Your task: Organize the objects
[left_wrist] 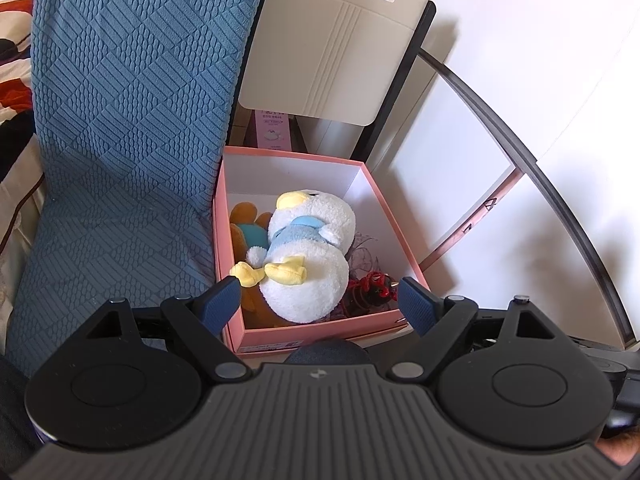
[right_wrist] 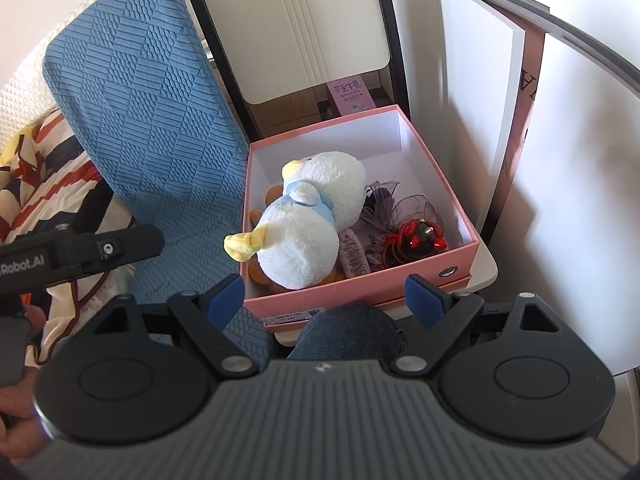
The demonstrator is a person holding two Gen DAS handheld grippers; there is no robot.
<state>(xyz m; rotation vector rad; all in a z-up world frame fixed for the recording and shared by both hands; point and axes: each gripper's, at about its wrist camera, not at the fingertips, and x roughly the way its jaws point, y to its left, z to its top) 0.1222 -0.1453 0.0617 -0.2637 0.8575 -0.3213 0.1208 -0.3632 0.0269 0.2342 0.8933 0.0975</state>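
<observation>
Your left gripper [left_wrist: 318,300]: nearest thing in the left wrist view, fingers spread wide, nothing between the blue pads [left_wrist: 224,304], tips hang over the near rim of the box.
Your right gripper [right_wrist: 325,300]: same pose, jaws wide and empty, blue pads [right_wrist: 424,300] either side of the box's near wall; your other gripper's black body shows at the far left of this view.
Your knee [right_wrist: 344,330]: in blue denim, just below the box's near edge, between the fingers.
Pink box [right_wrist: 360,292]: open, no lid on it, white inside, sits on a pale seat with a blue textured cushion [right_wrist: 160,120] touching its left side.
White duck plush [right_wrist: 308,216]: lying in the left half of the box, yellow feet toward you and poking over the near left rim, yellow beak at the far end, pale blue collar.
Orange plush [left_wrist: 244,216]: under and left of the duck, mostly hidden, has a teal patch.
Red bead ornament [right_wrist: 416,240]: near right corner of the box, dark centre.
Purple mesh bow [right_wrist: 404,208]: just behind the red ornament, right of the duck.
Pink hair clip [right_wrist: 354,258]: near wall, between the duck and the red ornament.
Chair back [left_wrist: 332,52]: beige, far side, beyond the box.
Small pink carton [right_wrist: 348,96]: under the chair back, beyond the far wall of the box.
</observation>
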